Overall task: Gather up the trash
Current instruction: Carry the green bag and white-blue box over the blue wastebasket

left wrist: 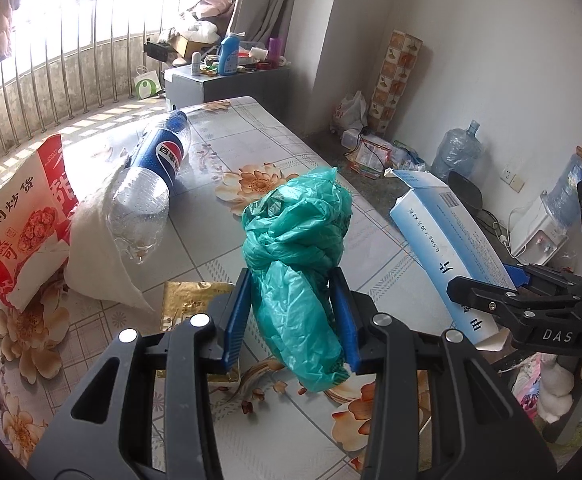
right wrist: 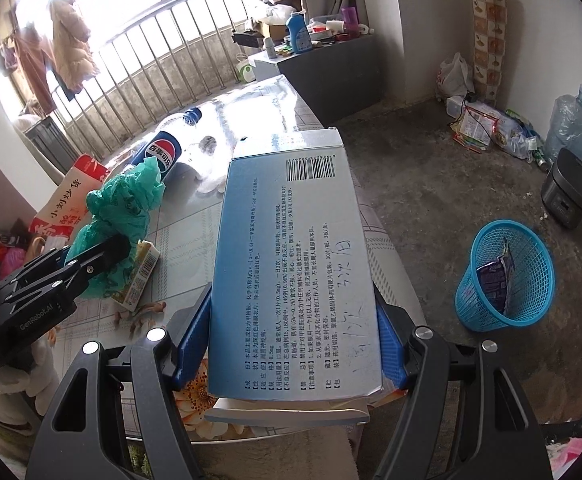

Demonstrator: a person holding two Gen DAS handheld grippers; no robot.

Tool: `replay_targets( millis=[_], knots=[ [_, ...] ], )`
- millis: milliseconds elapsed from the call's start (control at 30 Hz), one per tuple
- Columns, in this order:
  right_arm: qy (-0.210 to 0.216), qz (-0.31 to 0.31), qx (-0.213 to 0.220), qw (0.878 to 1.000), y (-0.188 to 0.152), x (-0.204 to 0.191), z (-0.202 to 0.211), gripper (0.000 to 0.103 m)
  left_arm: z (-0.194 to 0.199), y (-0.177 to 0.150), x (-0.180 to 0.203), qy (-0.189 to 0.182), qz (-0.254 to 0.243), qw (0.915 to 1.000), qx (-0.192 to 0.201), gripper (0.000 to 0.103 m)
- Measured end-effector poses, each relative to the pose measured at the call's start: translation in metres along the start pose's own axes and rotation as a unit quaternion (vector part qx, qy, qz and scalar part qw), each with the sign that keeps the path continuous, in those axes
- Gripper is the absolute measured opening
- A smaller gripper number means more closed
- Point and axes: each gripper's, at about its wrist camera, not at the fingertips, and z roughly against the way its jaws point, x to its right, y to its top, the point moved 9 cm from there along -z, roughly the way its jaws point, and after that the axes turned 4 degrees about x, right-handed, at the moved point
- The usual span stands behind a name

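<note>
Left tongs (left wrist: 291,312) clenched on green bag (left wrist: 297,240); right tongs (right wrist: 289,344) clenched on box (right wrist: 291,264). Risk: slippery bag slides out before basket (right wrist: 503,276); open box crushes.

A floral tablecloth (left wrist: 227,128) covers the table. At 11 o'clock in the right wrist view, coats (right wrist: 67,40) hang by the window over a metal railing (right wrist: 163,56). At 12 o'clock a grey cabinet (right wrist: 331,68) carries a blue detergent bottle (right wrist: 298,34). At 2 o'clock a patterned roll (right wrist: 490,40) leans on the wall; at 3 o'clock are a water jug (right wrist: 569,130) and a rice cooker (right wrist: 569,196).
</note>
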Motion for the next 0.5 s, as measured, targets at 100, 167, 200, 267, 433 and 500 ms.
replay_targets(
  millis=[100, 167, 200, 267, 433, 500],
  knots=[
    [0.005, -0.007, 0.007, 1.0, 0.001, 0.005, 0.004, 0.068, 0.002, 0.004, 0.006, -0.002, -0.001, 1.0, 0.001, 0.037],
    [0.008, -0.012, 0.012, 1.0, 0.001, 0.007, 0.007, 0.069, 0.003, 0.007, 0.011, -0.004, -0.003, 1.0, 0.001, 0.037],
    [0.009, -0.015, 0.014, 1.0, 0.002, 0.009, 0.008, 0.069, 0.003, 0.008, 0.013, -0.006, -0.004, 1.0, 0.001, 0.037],
    [0.012, -0.021, 0.018, 1.0, 0.002, 0.013, 0.01, 0.069, 0.001, 0.012, 0.021, -0.01, -0.007, 0.9999, 0.0, 0.037],
    [0.02, -0.043, 0.03, 0.998, 0.003, 0.028, 0.015, 0.069, -0.008, 0.023, 0.041, -0.026, -0.019, 0.9995, -0.004, 0.037],
    [0.023, -0.056, 0.034, 0.998, 0.004, 0.035, 0.016, 0.069, -0.013, 0.028, 0.051, -0.034, -0.026, 0.9991, -0.006, 0.037]
  ],
)
